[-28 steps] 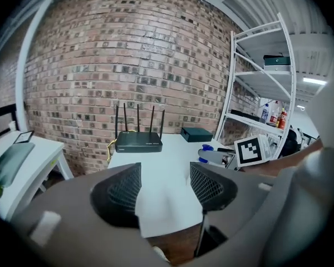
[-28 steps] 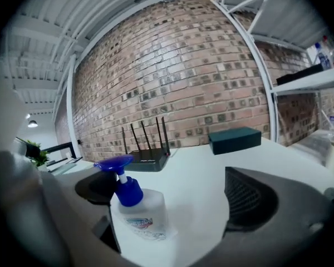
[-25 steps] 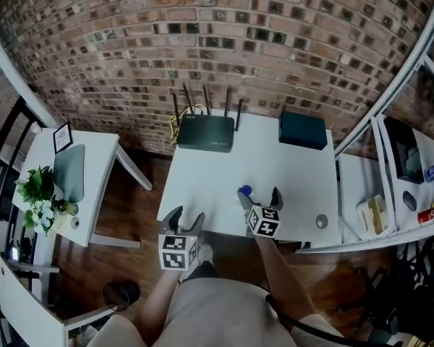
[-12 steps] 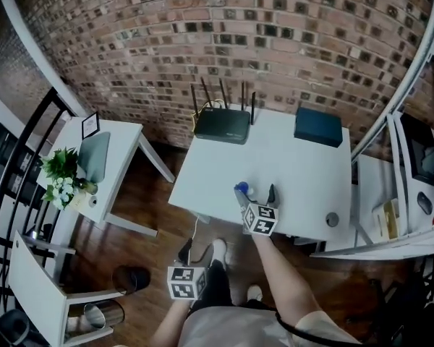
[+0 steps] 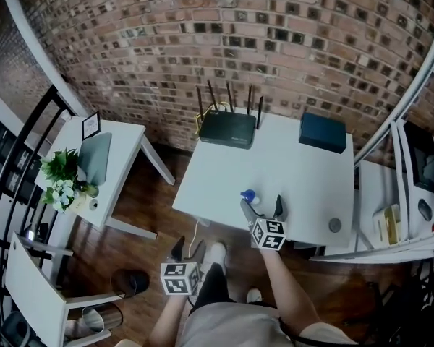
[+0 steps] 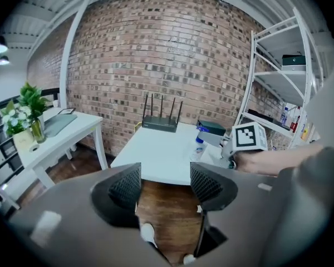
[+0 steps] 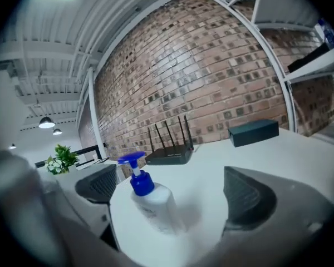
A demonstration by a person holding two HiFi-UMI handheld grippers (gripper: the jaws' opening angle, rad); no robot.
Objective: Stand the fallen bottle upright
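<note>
A white pump bottle [image 5: 249, 196] with a blue pump head stands near the front edge of the white table [image 5: 289, 165]. In the right gripper view the bottle [image 7: 153, 204] leans slightly left, between the two jaws and nearer the left one. My right gripper [image 5: 262, 207] is open around it, and its right jaw is clear of the bottle. My left gripper [image 5: 187, 249] hangs open below the table's front edge, over the wooden floor, holding nothing. The left gripper view shows the bottle [image 6: 199, 144] and the right gripper's marker cube [image 6: 247, 137] ahead.
A black router [image 5: 227, 130] with antennas and a dark box [image 5: 322, 132] sit at the table's back by the brick wall. A small grey round object [image 5: 335, 225] lies at the front right. A side table with a plant [image 5: 65, 183] stands left, white shelving [image 5: 398, 215] right.
My left gripper has dropped away from the table's front edge toward the floor. The right gripper has stayed around the bottle. The head view has shifted.
</note>
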